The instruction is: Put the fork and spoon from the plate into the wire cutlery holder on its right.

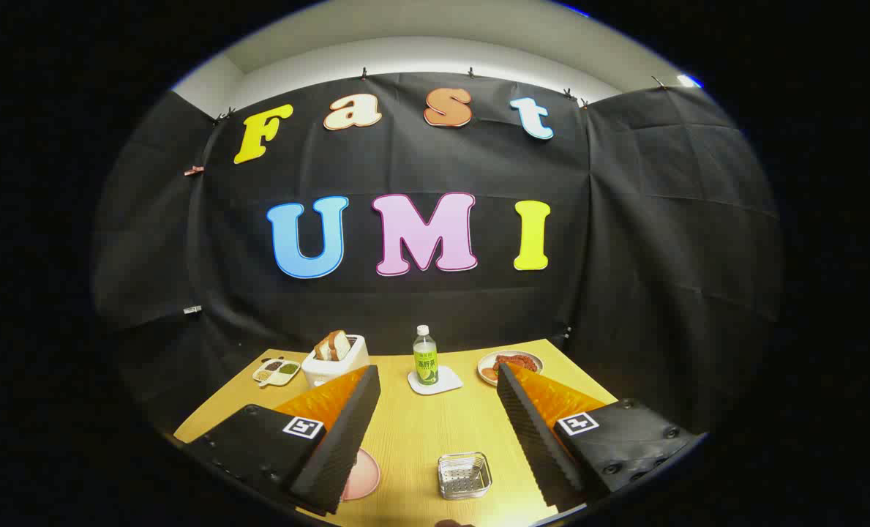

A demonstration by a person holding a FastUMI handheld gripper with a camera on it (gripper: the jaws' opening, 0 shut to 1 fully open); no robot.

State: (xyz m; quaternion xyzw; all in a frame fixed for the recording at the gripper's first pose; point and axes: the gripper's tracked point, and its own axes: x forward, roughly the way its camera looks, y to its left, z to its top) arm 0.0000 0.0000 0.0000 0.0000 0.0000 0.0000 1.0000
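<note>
Gripper (438, 410) open, empty, above wooden table (435, 424). Square wire cutlery holder (465, 475) between fingers; round pink plate (362, 473) at its 9 o'clock, half-hidden. Cutlery unseen. Descend toward plate first.

Wooden worktop (442, 428), light-toned with visible grain, set against a black cloth wall. At the far left, a small divided dish (276, 371) holding dark and green contents. Just beside it, a white toaster (334, 361) with slices of bread (333, 345) standing upright in its slots. Near the centre back, a green-labelled bottle (425, 356) with a white cap, upright on a white square coaster (435, 382). At the far right, a round plate of reddish food (511, 364).
</note>
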